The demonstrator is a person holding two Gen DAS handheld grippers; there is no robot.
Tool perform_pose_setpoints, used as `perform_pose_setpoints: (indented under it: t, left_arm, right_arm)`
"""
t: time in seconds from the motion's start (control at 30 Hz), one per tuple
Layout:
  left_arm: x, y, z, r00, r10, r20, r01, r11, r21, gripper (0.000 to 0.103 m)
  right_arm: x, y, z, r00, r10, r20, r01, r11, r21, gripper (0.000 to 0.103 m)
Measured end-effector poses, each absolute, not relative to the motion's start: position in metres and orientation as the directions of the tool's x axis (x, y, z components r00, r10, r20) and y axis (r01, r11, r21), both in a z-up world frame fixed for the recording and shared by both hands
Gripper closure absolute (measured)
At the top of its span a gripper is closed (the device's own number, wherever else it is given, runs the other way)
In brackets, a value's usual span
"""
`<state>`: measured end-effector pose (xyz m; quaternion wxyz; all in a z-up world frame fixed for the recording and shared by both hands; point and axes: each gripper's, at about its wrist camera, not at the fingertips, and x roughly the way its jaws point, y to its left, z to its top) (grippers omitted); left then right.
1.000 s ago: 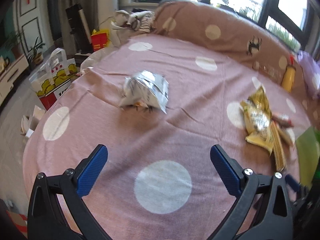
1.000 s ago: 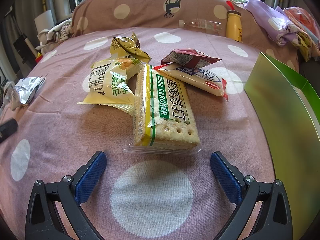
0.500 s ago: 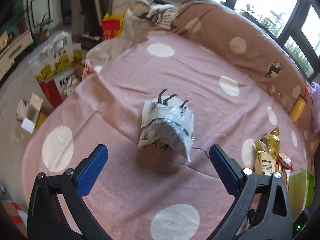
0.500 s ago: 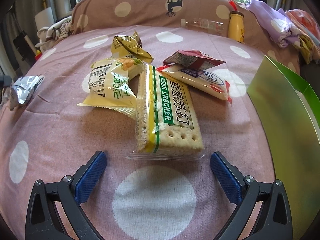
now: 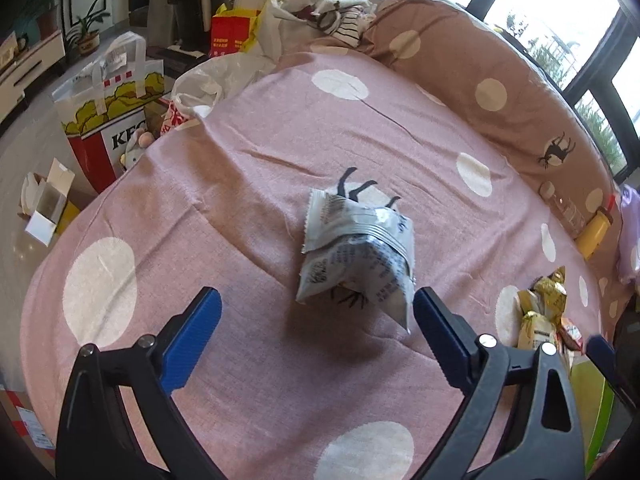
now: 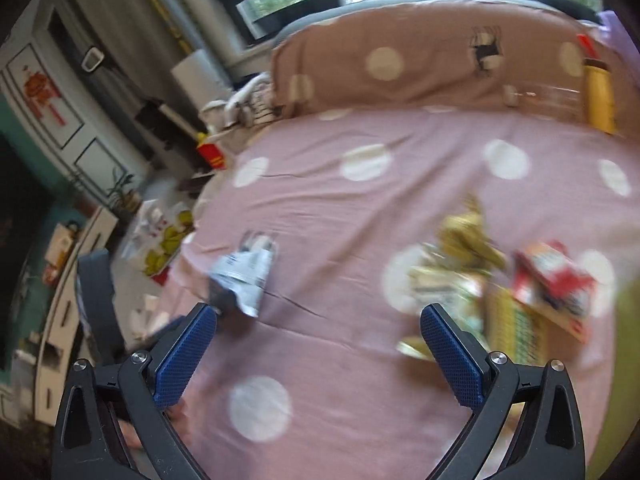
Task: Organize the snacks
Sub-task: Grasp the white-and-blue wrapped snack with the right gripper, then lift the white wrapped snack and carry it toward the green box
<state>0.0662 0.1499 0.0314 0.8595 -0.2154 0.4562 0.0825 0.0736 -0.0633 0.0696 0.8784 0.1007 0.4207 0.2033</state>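
Note:
A crumpled silver snack packet (image 5: 358,256) lies on the pink dotted bedspread (image 5: 240,184). My left gripper (image 5: 316,336) is open and empty, just short of the packet, its jaws wide on either side. My right gripper (image 6: 318,354) is open and empty above the bedspread (image 6: 360,216). The silver packet (image 6: 244,280) shows near its left finger in that blurred view. A pile of snacks lies to the right: yellow packets (image 6: 460,252), a red packet (image 6: 552,276) and a cracker pack (image 6: 512,328). The yellow packets (image 5: 544,312) also show at the left wrist view's right edge.
A brown dotted headboard cushion (image 5: 500,92) runs along the bed's far side with a yellow bottle (image 5: 596,230) against it. A green box (image 5: 592,400) is at the right edge. A KFC bag (image 5: 108,112) and small cartons (image 5: 46,204) stand on the floor left of the bed.
My left gripper has moved closer to the silver packet. My right gripper has swung left and lifted away from the cracker pack; its view is now blurred and tilted.

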Motion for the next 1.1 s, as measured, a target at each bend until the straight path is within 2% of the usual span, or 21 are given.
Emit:
perform_pose_setpoints:
  t: [0.07, 0.17, 0.3, 0.37, 0.4, 0.43, 0.5, 0.53, 0.57, 0.77, 0.93, 1.1]
  left_arm:
    - [0.07, 0.156, 0.025, 0.57, -0.099, -0.815, -0.34, 0.875, -0.344, 0.008]
    - [0.073, 0.159, 0.024, 0.587, -0.127, -0.799, -0.334, 0.862, -0.382, 0.011]
    - [0.077, 0.16, 0.024, 0.602, -0.143, -0.785, -0.302, 0.87, -0.39, 0.017]
    - [0.078, 0.162, 0.024, 0.613, -0.182, -0.769, -0.274, 0.864, -0.422, 0.034]
    - [0.079, 0.164, 0.022, 0.616, -0.221, -0.756, -0.261, 0.848, -0.46, 0.039]
    - [0.079, 0.166, 0.02, 0.618, -0.266, -0.74, -0.249, 0.826, -0.505, 0.049]
    - [0.079, 0.169, 0.014, 0.618, -0.311, -0.722, -0.253, 0.791, -0.558, 0.051]
    - [0.079, 0.167, 0.015, 0.614, -0.305, -0.728, -0.246, 0.803, -0.543, 0.055]
    - [0.079, 0.165, 0.017, 0.617, -0.294, -0.73, -0.233, 0.818, -0.526, 0.056]
    - [0.068, 0.148, 0.038, 0.635, -0.27, -0.723, -0.171, 0.864, -0.474, 0.058]
    - [0.044, 0.121, 0.068, 0.691, -0.271, -0.67, -0.086, 0.889, -0.449, 0.059]
    - [0.018, 0.088, 0.092, 0.715, -0.332, -0.616, 0.024, 0.892, -0.452, 0.059]
  right_arm:
    - [0.094, -0.04, 0.062, 0.494, 0.509, -0.706, -0.304, 0.861, 0.408, 0.01]
    - [0.121, -0.009, 0.048, 0.394, 0.583, -0.71, -0.324, 0.811, 0.487, 0.011]
    - [0.153, 0.026, 0.025, 0.322, 0.578, -0.75, -0.299, 0.814, 0.498, 0.012]
    - [0.163, 0.038, 0.014, 0.285, 0.58, -0.763, -0.299, 0.81, 0.504, 0.016]
    - [0.166, 0.044, 0.007, 0.262, 0.582, -0.77, -0.303, 0.807, 0.507, 0.018]
    - [0.165, 0.048, 0.001, 0.245, 0.582, -0.775, -0.305, 0.805, 0.508, 0.024]
    - [0.166, 0.056, -0.011, 0.231, 0.552, -0.801, -0.308, 0.822, 0.478, 0.028]
    - [0.166, 0.057, -0.015, 0.227, 0.546, -0.807, -0.31, 0.826, 0.471, 0.036]
    - [0.166, 0.057, -0.018, 0.226, 0.551, -0.803, -0.306, 0.823, 0.479, 0.039]
    - [0.147, 0.034, -0.009, 0.264, 0.625, -0.734, -0.296, 0.777, 0.555, 0.041]
    - [0.12, 0.002, 0.021, 0.346, 0.65, -0.677, -0.311, 0.76, 0.57, 0.041]
    - [0.084, -0.031, 0.051, 0.445, 0.627, -0.639, -0.316, 0.778, 0.543, 0.041]
